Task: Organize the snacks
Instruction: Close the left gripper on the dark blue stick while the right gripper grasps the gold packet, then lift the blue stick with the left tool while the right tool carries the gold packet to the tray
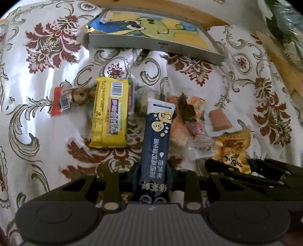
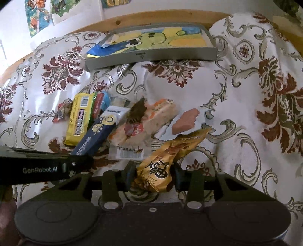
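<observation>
Navy sachet (image 1: 155,143) in left jaws, gold packet (image 2: 161,168) in right

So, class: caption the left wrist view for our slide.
Left gripper shut on navy stick sachet above scattered snacks.

I see glossy white tablecloth (image 2: 217,90) with maroon floral, grey scroll pattern, wrinkled, catching bright glare left of frame. Wooden table edge (image 2: 132,19) along top. White wall upper left, colourful cartoon posters (image 2: 37,15) stuck on.
</observation>
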Demonstrator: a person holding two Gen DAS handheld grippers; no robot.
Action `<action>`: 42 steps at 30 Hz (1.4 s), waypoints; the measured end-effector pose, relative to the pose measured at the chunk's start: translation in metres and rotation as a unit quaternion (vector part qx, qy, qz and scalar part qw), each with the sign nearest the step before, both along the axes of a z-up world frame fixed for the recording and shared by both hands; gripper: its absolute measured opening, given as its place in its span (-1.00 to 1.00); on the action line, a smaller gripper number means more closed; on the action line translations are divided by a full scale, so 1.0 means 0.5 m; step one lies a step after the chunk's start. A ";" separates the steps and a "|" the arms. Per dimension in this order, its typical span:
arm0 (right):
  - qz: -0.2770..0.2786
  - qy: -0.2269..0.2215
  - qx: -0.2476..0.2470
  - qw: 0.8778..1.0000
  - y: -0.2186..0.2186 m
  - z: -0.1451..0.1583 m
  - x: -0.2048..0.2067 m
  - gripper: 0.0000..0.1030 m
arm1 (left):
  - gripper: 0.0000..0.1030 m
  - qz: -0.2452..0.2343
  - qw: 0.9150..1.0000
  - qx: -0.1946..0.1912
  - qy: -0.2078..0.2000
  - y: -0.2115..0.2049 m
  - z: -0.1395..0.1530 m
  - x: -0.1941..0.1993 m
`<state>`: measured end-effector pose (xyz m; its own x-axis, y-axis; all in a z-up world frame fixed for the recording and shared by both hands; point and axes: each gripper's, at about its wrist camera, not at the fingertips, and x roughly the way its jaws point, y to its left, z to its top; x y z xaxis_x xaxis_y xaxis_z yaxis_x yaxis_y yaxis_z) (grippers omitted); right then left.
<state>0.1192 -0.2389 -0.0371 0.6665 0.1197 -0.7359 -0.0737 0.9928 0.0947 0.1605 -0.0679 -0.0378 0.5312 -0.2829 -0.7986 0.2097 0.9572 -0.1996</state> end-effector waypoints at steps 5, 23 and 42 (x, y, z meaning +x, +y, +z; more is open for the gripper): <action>0.005 -0.017 -0.003 1.000 0.002 0.016 -0.016 -0.27 | -0.39 0.004 1.000 -0.008 0.001 0.001 0.010 -0.017; 0.027 -0.106 -0.023 0.994 0.007 0.075 -0.061 -0.36 | -0.40 0.025 0.998 -0.026 -0.055 -0.007 0.079 -0.055; 0.034 -0.244 -0.012 0.969 -0.075 0.185 0.240 -0.35 | -0.39 0.106 0.981 -0.035 -0.156 -0.062 0.190 0.216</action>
<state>0.2391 -0.2763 0.0554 0.9269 0.1628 -0.3383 -0.1696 0.9855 0.0095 0.2684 -0.0989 0.0573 0.7997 -0.1888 -0.5700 0.0692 0.9719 -0.2249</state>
